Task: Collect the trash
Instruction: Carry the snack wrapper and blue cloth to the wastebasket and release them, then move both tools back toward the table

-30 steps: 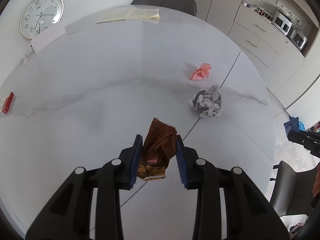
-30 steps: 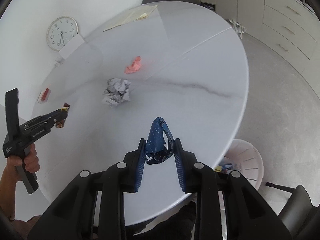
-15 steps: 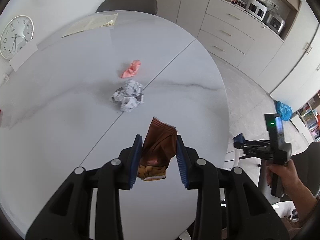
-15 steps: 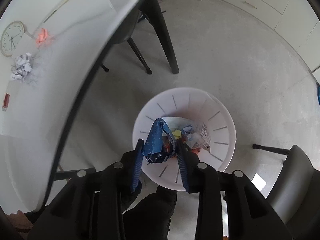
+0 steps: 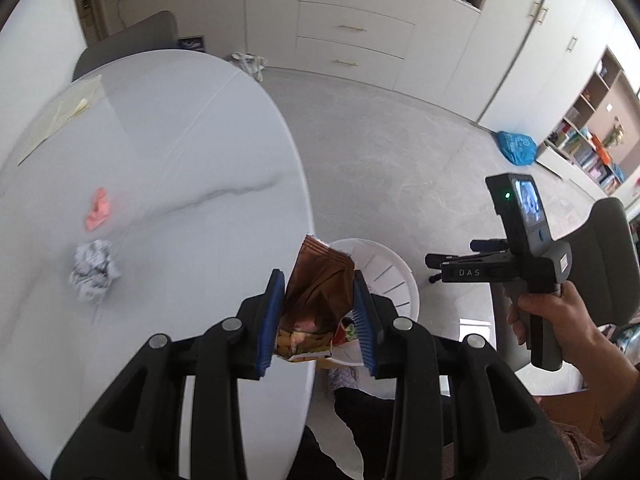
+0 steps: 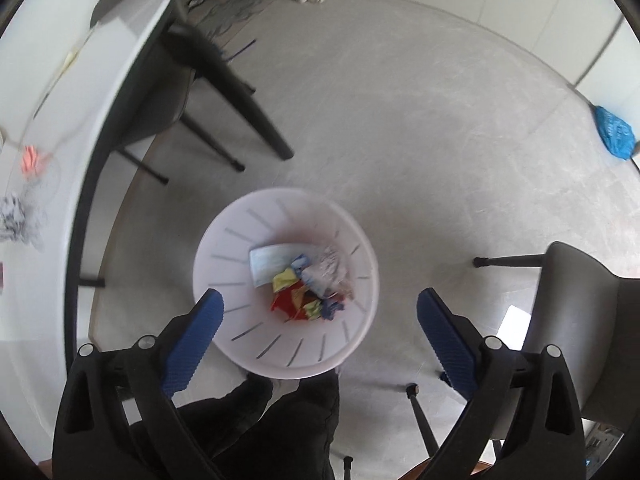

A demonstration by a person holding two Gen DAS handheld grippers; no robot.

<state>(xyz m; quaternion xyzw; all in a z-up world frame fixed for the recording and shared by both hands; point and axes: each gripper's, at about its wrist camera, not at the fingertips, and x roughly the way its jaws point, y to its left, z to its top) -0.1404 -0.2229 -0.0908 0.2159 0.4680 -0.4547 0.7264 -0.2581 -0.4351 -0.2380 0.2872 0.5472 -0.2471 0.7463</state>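
Below the worktop's right-hand edge, on the floor, stands the white slotted bin, already holding mixed scraps of wrapper. The left tool is clenched on a brown snack wrapper, which stands roughly upright between the blue pads, its torn end pointing forward and up. Seen from the left wrist, this wrapper sits right at the worktop rim, with the bin directly beyond and below it, partly hidden by the wrapper and the pads. The deciding relation is therefore forward, slightly right, and down: judged from this, the wrapper is not yet clearly over the bin mouth.

The right tool hangs directly above the bin with its jaws spread wide and nothing between them. It is the nearer tool to the bin but carries no load.

Two items remain on the worktop, well to the left: a crumpled grey-white paper ball and a pink scrap just beyond it.
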